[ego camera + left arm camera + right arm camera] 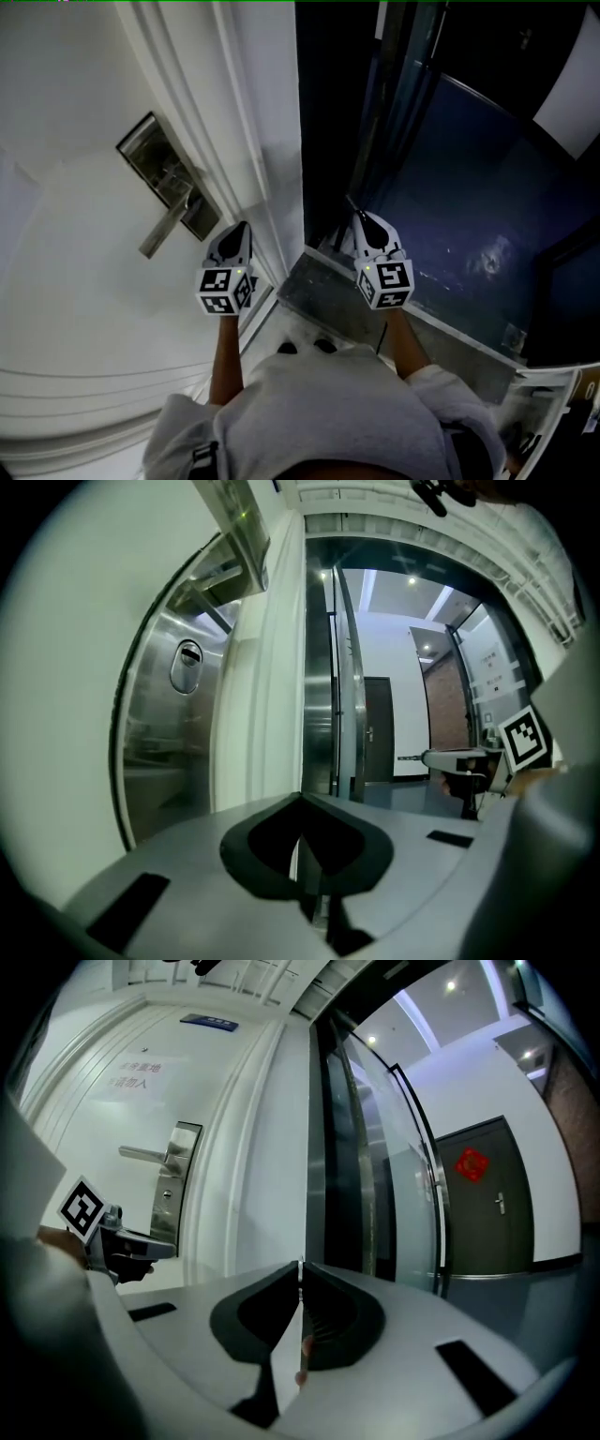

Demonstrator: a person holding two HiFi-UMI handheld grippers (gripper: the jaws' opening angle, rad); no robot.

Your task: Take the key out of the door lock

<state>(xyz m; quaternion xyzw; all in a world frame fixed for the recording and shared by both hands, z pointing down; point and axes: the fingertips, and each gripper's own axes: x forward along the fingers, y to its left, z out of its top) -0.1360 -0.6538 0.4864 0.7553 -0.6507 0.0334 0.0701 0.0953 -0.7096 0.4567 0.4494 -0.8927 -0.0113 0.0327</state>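
Hovering short of the lock, both grippers shut and empty.

The left gripper [241, 228] has its jaws pressed together on nothing, and so does the right gripper [362, 217], which points out through the open doorway [441, 206]. Just ahead and to the left of the left gripper, on the white door [75, 309], sits the steel lock plate [167, 176] with its handle [167, 230]. This looks like the approach step. Next, the left jaws need to part, swing left to the oval cylinder [187, 666], pinch the key and draw it straight out. The key itself is too small to make out; only a dark slot shows.
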